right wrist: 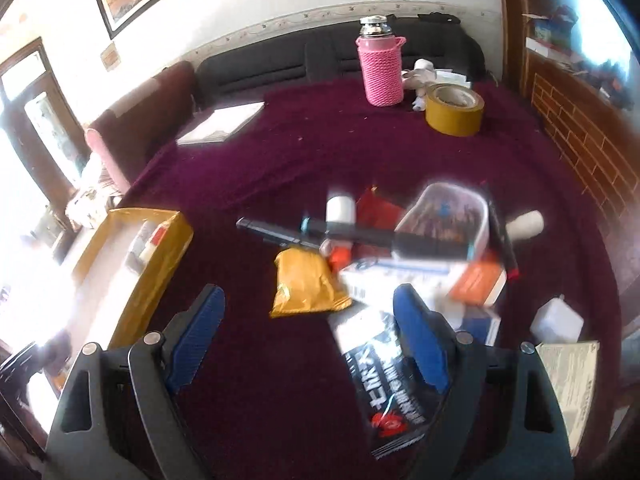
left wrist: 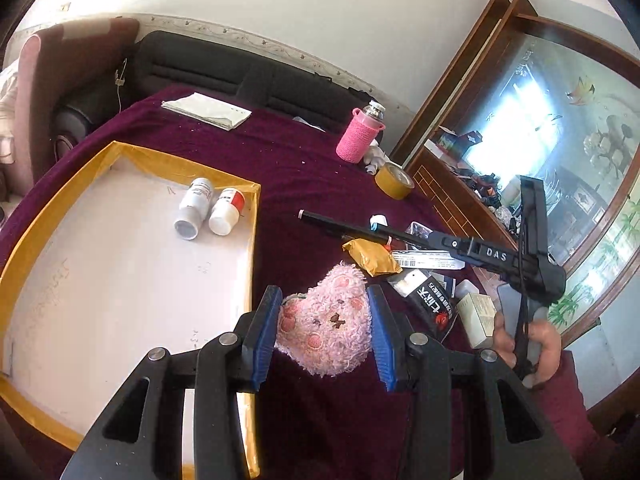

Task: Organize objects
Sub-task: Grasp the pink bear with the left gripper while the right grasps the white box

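My left gripper (left wrist: 324, 300) is shut on a pink plush bear (left wrist: 330, 326), held just right of the yellow-edged white tray (left wrist: 248, 248). Two white pill bottles (left wrist: 210, 210) lie in the tray's far corner. My right gripper (right wrist: 308, 300) is open and empty above the purple cloth, in front of a pile: a yellow packet (right wrist: 306, 284), a black pouch (right wrist: 380, 376), a black pen (right wrist: 352, 238), boxes and a clear container (right wrist: 448, 212). The right gripper body (left wrist: 500, 256) shows in the left wrist view above the pile.
A pink knit-covered flask (right wrist: 380, 70) and a roll of tan tape (right wrist: 454, 108) stand at the far side of the table. A folded white paper (left wrist: 206, 110) lies at the back left. A wooden cabinet (right wrist: 580, 140) stands right; a dark sofa (left wrist: 208, 66) behind.
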Demonstrator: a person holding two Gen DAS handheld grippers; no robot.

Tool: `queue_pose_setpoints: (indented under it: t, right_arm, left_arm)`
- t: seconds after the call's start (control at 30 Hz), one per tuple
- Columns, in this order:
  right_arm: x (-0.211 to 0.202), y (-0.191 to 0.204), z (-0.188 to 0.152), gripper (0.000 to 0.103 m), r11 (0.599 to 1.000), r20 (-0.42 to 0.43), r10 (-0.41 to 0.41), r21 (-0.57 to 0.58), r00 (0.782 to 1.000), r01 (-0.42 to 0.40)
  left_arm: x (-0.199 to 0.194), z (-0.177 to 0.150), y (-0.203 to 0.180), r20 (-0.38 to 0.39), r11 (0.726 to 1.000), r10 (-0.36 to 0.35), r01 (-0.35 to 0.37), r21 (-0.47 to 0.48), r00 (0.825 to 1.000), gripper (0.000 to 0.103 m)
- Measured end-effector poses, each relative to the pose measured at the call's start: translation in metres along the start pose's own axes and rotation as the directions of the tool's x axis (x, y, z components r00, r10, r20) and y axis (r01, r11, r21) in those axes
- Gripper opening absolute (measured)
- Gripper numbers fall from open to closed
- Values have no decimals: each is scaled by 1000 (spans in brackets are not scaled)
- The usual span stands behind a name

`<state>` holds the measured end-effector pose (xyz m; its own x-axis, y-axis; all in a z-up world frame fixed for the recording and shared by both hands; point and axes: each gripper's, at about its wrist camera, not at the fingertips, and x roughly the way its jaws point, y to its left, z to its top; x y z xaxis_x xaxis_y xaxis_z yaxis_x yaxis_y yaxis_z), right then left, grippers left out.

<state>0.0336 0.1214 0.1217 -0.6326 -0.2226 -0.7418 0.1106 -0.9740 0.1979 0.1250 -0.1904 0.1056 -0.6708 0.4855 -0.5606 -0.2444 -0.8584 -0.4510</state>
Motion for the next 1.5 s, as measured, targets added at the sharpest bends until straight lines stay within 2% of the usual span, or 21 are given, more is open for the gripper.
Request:
queue_pose_setpoints:
  t: [0.13,0.2,0.33,0.47,0.57,0.6,0.67,0.7,0.77,0.83,0.97,1.03,1.1,1.17,1.2,1.23,1.27,1.5]
  right_arm:
    - [-7,-22,17,86,996,-7,-70,49,998,70]
    - [-16,-31,17,86,994,-14,-86,67,996,87]
    - [-22,-50,2,86,983,-51,-14,185,999,24]
    - [-3,-59,-9,86,959,-56,-13,280,998,28]
    - [12,-58,-10,84,945,-17,-4,328,1000,9]
    - [17,-56,-8,79,943,-8,-15,331,1000,17]
    - [30,-51,-6,49,947,-24,-18,319,1000,25]
    - [35,-49,-6,23,949,-41,-10,314,999,22]
    - [35,-45,-7,19,950,-35,-9,312,999,20]
    - [21,-39,-6,13,960,12,-31,277,999,26]
    - [-20,-17,2,9,983,109,-56,179,993,36]
    - [-37,-3,7,9,992,147,-45,127,988,27]
    - [-44,14,15,9,999,140,-30,45,990,23]
    - [-37,26,16,13,995,109,-101,-16,989,103]
    - [-31,28,13,29,987,105,-154,-36,982,159]
    - [-24,27,9,55,978,92,-200,-49,976,205]
    - [-14,23,5,63,969,76,-238,-44,968,241]
    - [29,-25,-3,64,975,16,-167,148,986,163]
  left_arm:
    - [-19,-3,9,43,998,43,-45,35,998,37]
    - [-22,-3,17,46,999,32,-33,21,998,37]
    - [-17,-3,25,45,1000,-1,2,-1,999,37]
    - [-9,-6,25,26,1000,-20,20,-10,999,37]
    - [-12,-8,27,26,1000,-6,6,-7,1000,37]
    - [-15,-7,28,33,1000,-1,2,-10,999,37]
    - [-21,-7,31,46,1000,14,-13,-15,999,37]
    - [-24,-6,33,52,1000,25,-24,-16,998,37]
    - [-30,-4,37,66,999,52,-51,-16,996,37]
    - [-33,-2,43,73,997,74,-72,-21,995,37]
    - [-36,6,57,79,996,84,-81,-42,993,37]
    - [-39,10,61,90,995,97,-94,-43,991,38]
    - [-39,11,64,94,994,105,-101,-47,990,37]
    - [-40,9,67,94,994,98,-93,-53,991,38]
    - [-39,7,68,93,994,96,-91,-54,991,38]
    - [-38,6,69,90,994,96,-91,-58,991,38]
    - [-37,4,70,85,994,92,-87,-63,992,38]
    - [-34,1,68,79,995,87,-82,-57,993,38]
